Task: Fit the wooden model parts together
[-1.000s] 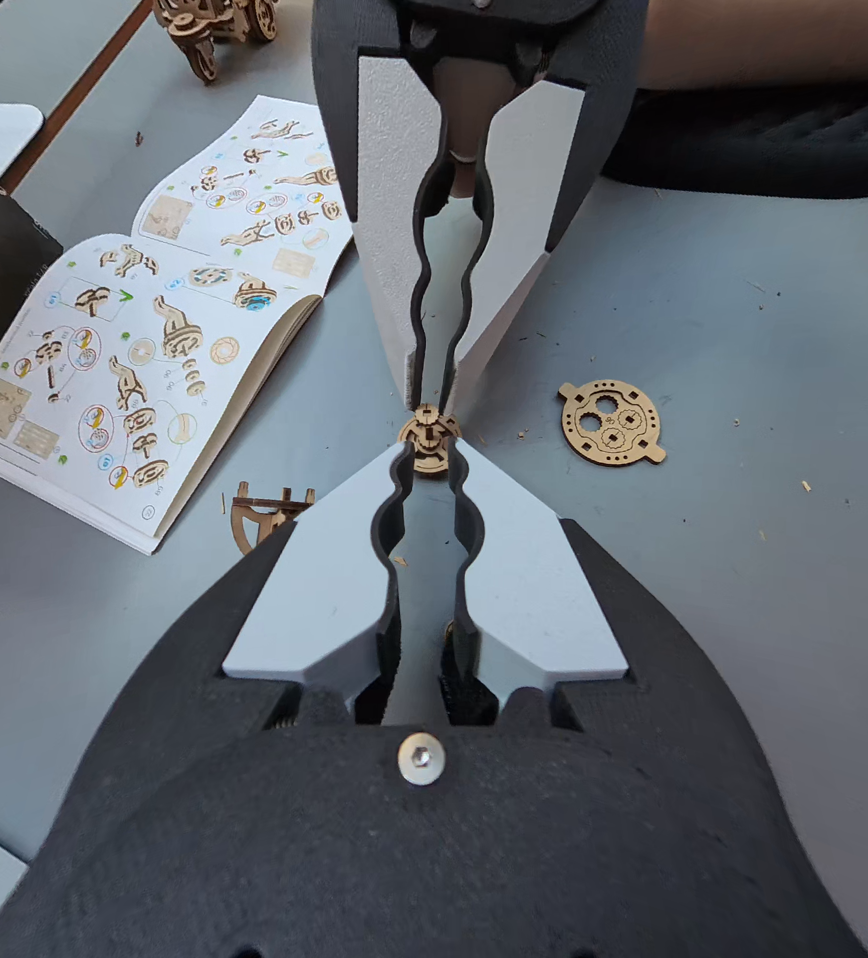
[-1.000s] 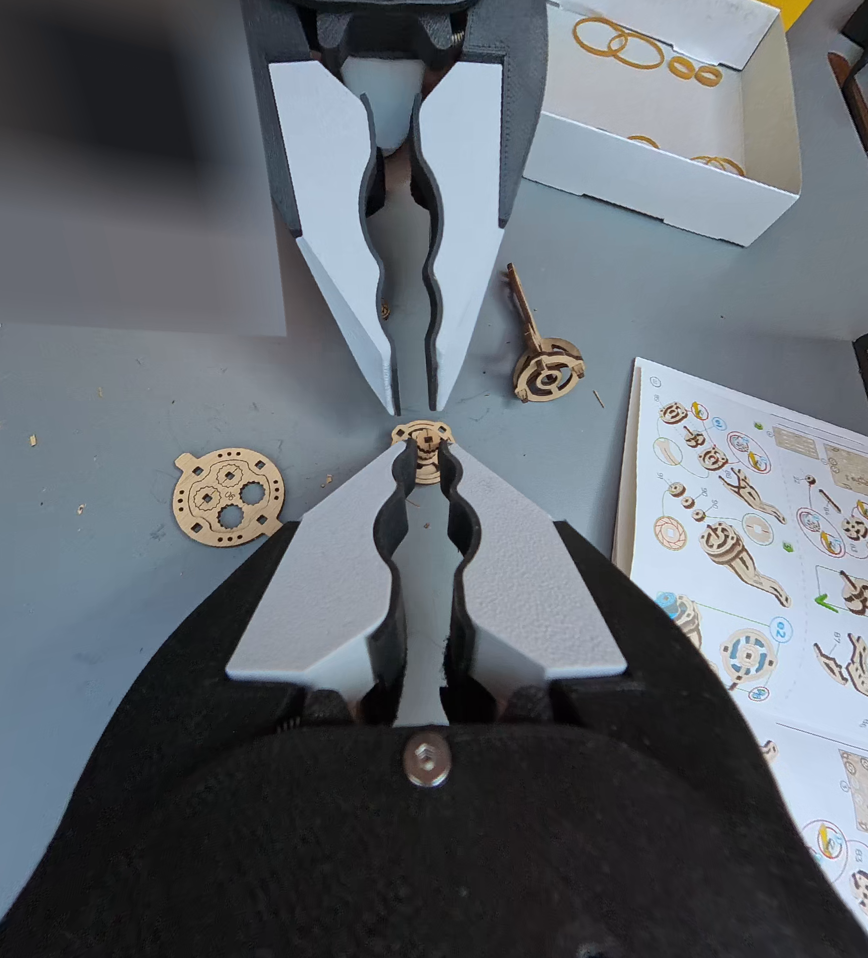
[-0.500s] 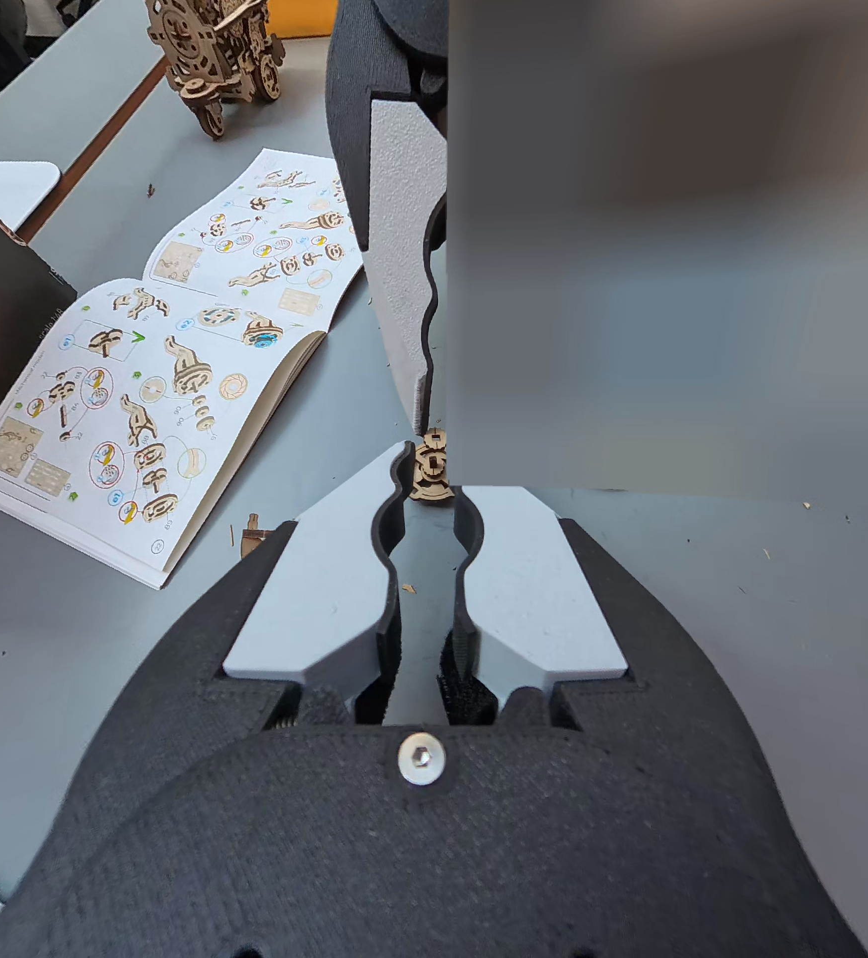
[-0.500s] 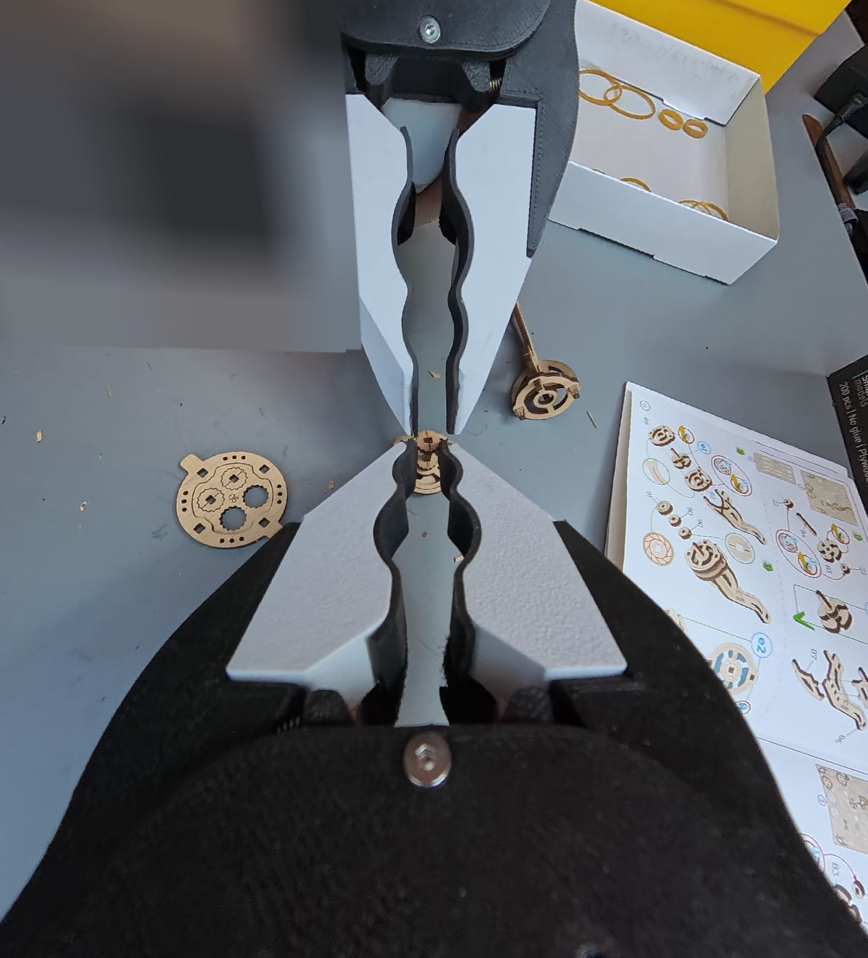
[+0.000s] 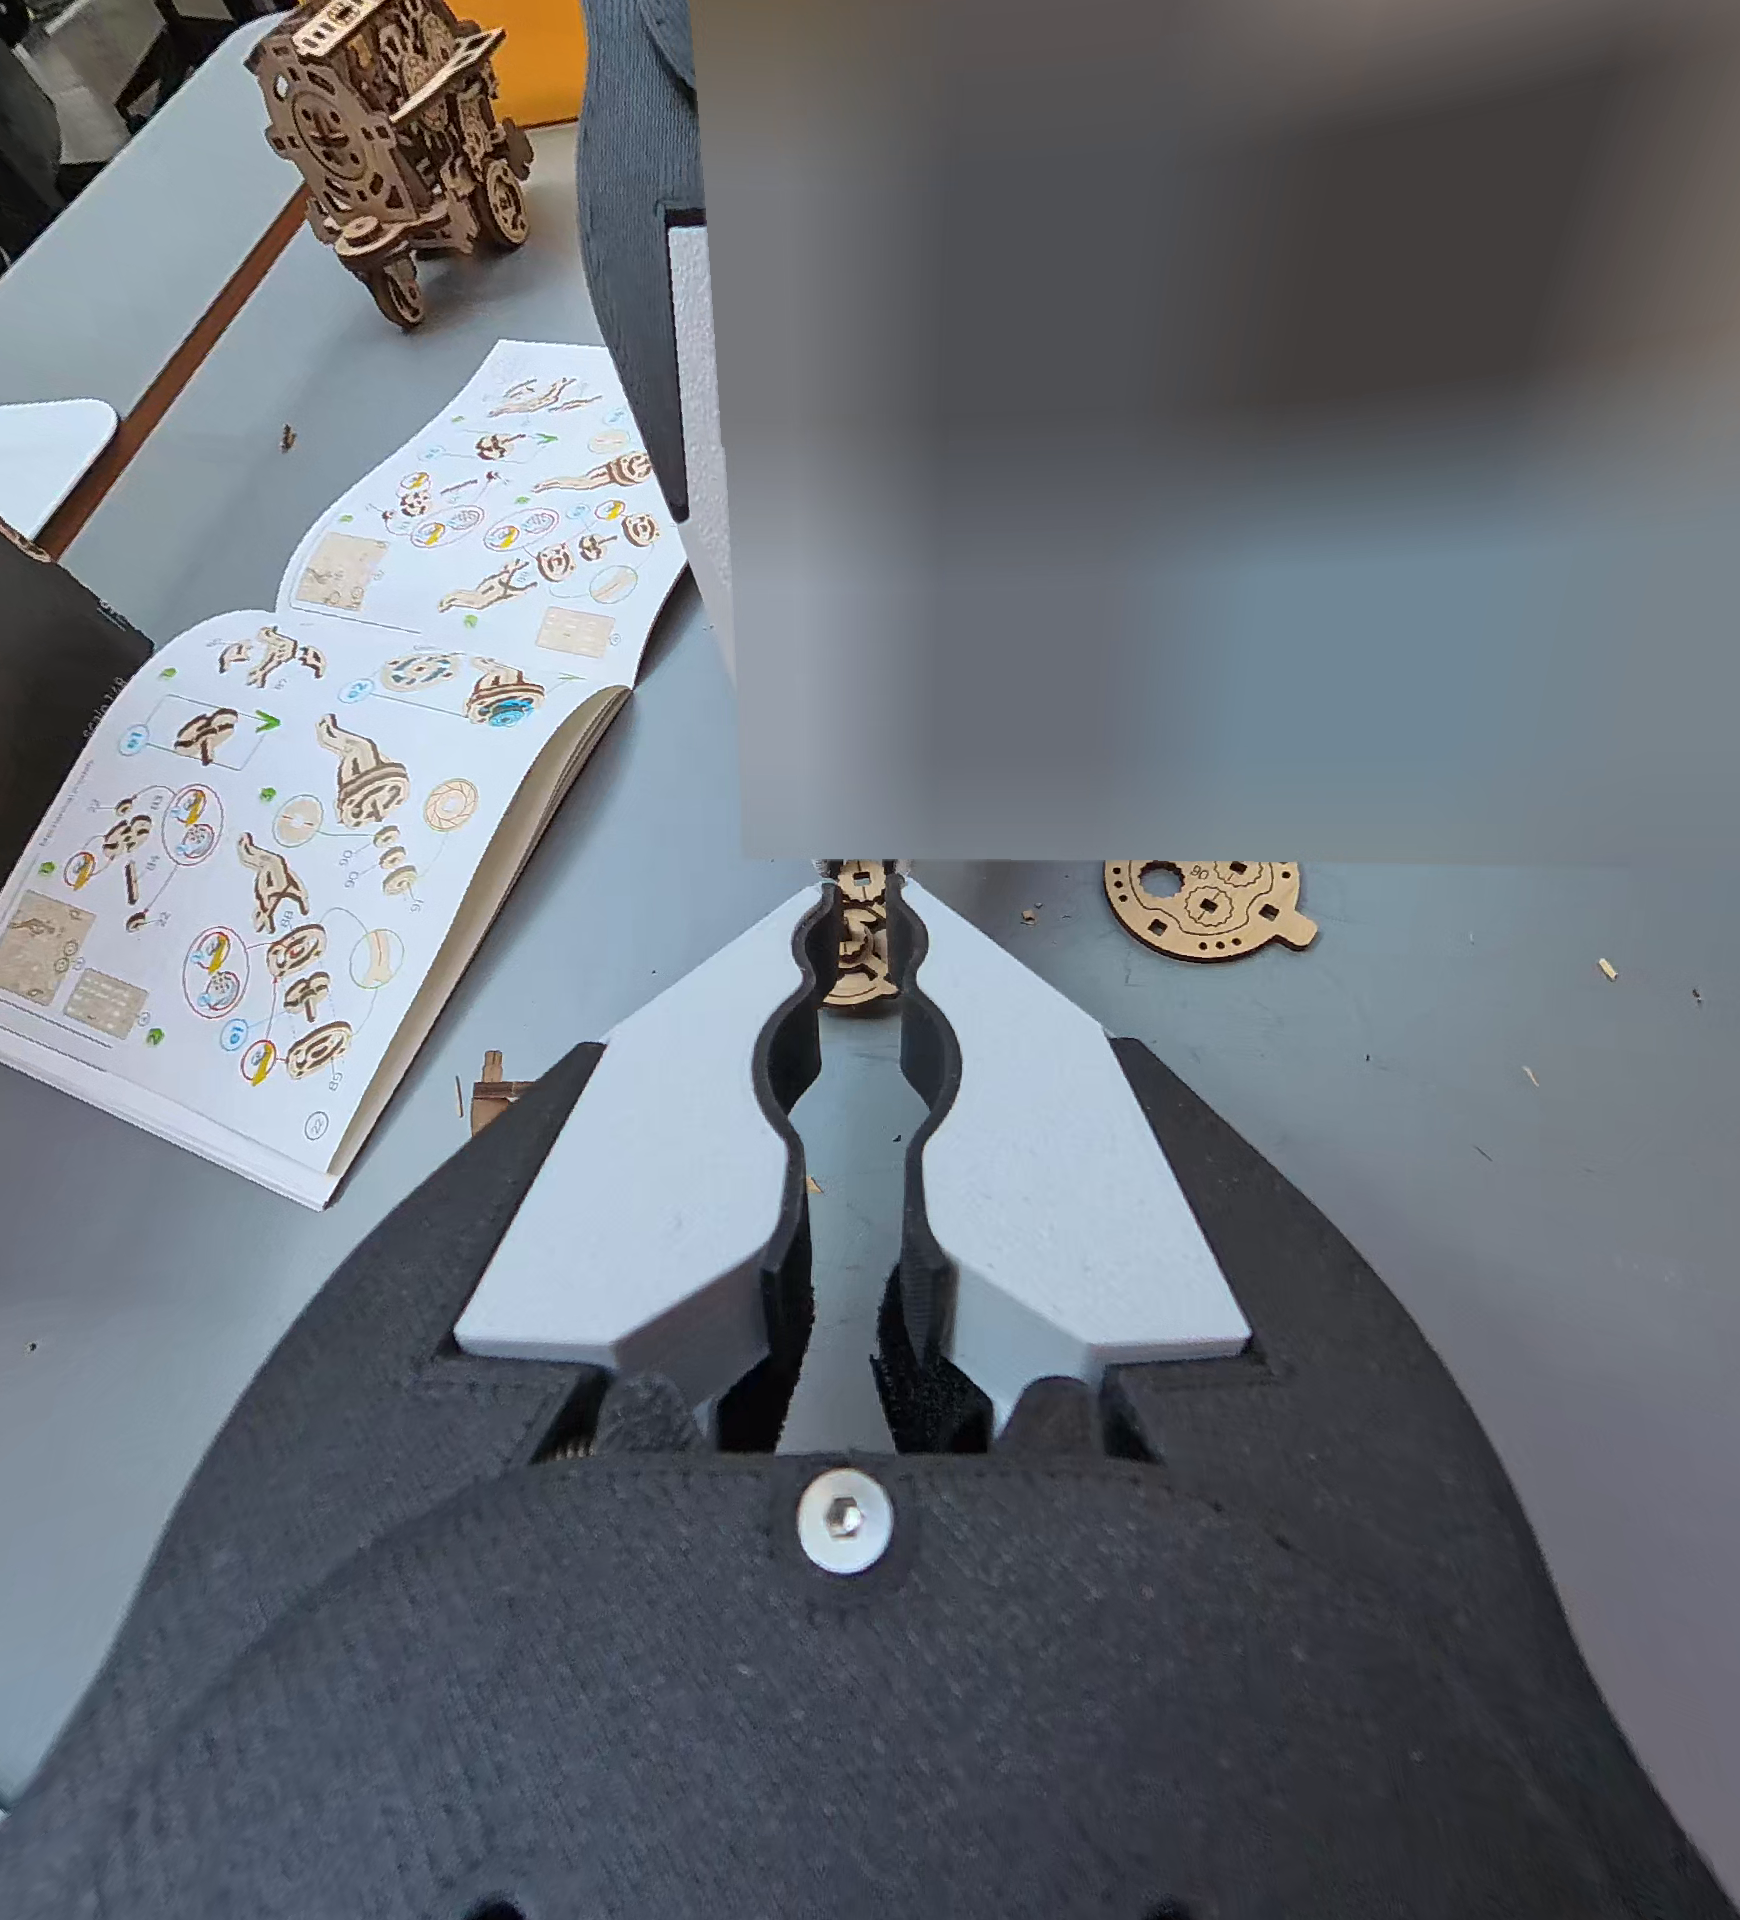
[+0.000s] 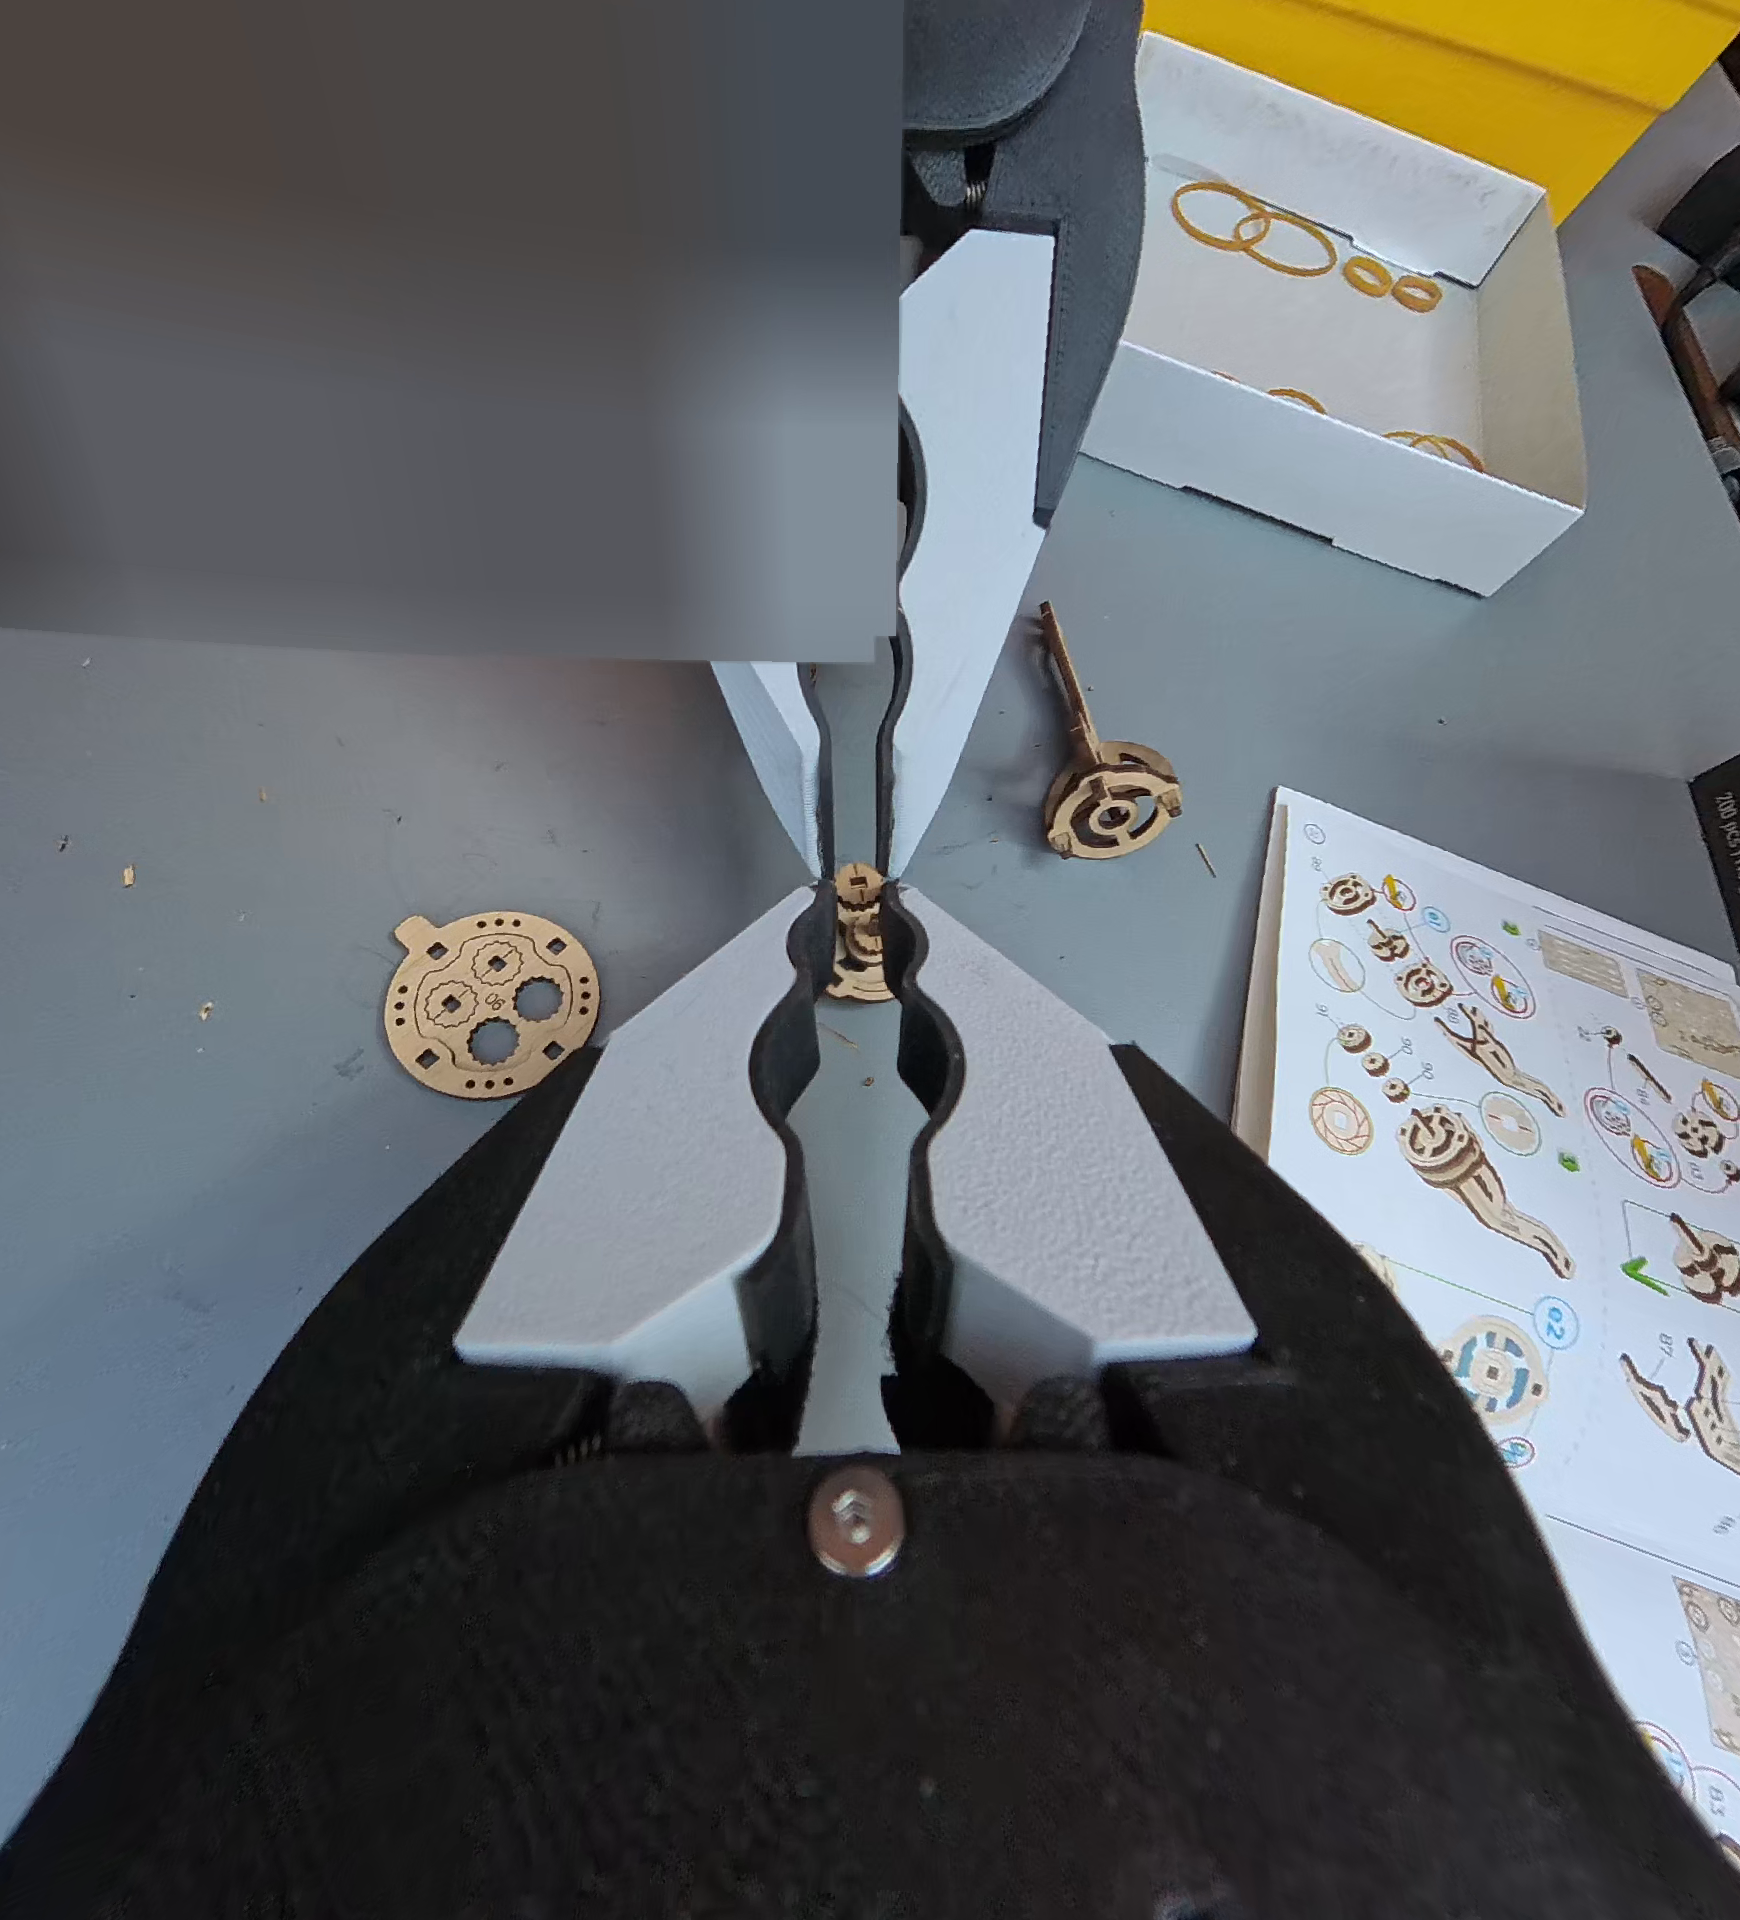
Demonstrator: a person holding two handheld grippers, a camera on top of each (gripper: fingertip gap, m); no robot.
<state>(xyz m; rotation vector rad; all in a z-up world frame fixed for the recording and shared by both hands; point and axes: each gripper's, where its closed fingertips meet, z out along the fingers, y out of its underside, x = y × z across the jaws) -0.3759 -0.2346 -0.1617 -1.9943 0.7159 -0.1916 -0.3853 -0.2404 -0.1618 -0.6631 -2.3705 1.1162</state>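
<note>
Pinching one small wooden gear assembly from opposite ends: right gripper nearly closed on it, left gripper likewise, tips almost meeting, above the grey table. Beside the assembly on one flank, perforated wooden disc, open table around it. On the other flank, wheel-and-shaft piece, then instruction booklet, its edge near; white tray farther off.

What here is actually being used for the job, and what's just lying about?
In use:
- small wooden assembly, pinched by both
- right hand-held gripper
- left hand-held gripper

Lying about:
- round perforated wooden plate
- wheel-and-stick piece
- open instruction booklet
- white box
- finished wooden model
</note>
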